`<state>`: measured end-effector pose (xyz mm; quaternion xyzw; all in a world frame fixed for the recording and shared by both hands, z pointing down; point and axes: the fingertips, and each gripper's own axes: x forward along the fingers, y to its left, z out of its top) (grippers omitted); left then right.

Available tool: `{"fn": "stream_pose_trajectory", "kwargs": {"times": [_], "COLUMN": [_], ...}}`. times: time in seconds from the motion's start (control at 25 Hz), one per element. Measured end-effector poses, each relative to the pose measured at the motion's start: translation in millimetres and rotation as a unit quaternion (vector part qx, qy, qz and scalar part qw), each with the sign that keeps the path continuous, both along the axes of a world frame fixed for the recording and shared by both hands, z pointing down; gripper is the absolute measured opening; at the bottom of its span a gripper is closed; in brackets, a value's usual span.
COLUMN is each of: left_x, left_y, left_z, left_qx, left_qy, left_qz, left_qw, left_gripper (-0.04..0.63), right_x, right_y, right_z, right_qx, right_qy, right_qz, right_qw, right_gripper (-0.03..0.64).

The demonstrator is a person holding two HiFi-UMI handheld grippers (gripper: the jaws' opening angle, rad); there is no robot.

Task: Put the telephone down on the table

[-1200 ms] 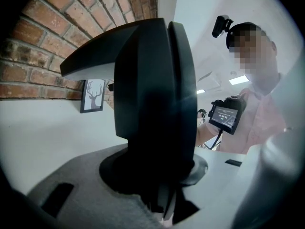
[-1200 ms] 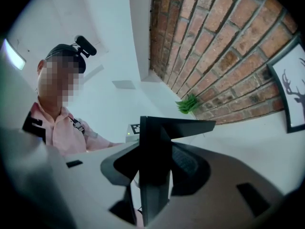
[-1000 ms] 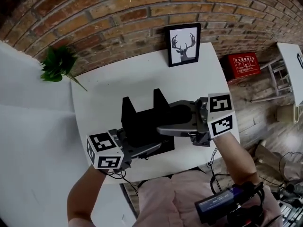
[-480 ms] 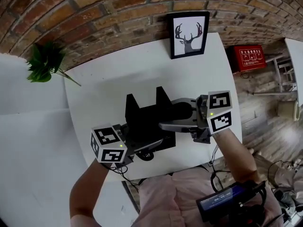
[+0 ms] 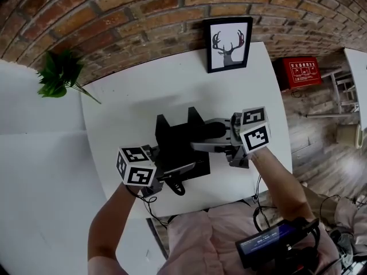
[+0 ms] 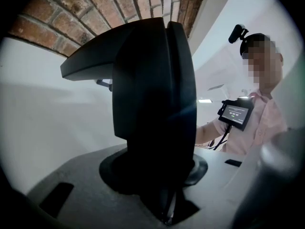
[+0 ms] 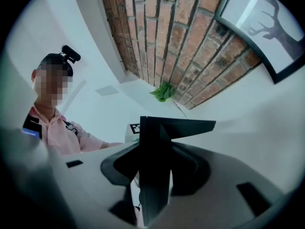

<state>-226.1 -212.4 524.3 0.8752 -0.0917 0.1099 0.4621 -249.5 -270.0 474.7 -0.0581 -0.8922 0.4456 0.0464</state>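
Observation:
I hold the black telephone (image 5: 179, 145) from both sides over the white table (image 5: 126, 107); its two cradle prongs point toward the wall. My left gripper (image 5: 174, 173) is shut on its near left edge, where the dark body (image 6: 152, 104) fills the left gripper view between the grey jaws. From the right, my right gripper (image 5: 207, 140) is shut on the other side, and a thin black edge of the telephone (image 7: 155, 171) stands between its jaws. Whether the base touches the tabletop is hidden.
A framed deer picture (image 5: 229, 43) leans on the brick wall at the table's back edge. A green plant (image 5: 58, 73) sits off the back left corner. A red box (image 5: 301, 72) lies on the floor to the right. The person wears a device (image 5: 269, 244) on the chest.
Both grippers and the telephone have sunk toward the table, looking smaller in the head view. The grips are unchanged.

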Motion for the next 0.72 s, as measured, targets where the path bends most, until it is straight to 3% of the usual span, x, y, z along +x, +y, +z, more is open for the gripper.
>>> {"fn": "stream_pose_trajectory", "kwargs": {"times": [0.72], "left_x": [-8], "left_y": [-7], "left_z": [29], "left_qx": [-0.033], "left_qy": [0.012], "left_qz": [-0.002], "left_qw": [0.9994], "left_gripper": [0.161], "right_x": [-9], "right_y": [-8], "right_z": [33], "right_qx": [-0.028], "right_qy": [0.018], "right_qz": [-0.005], "right_qw": [0.999], "right_gripper": [0.169]}}
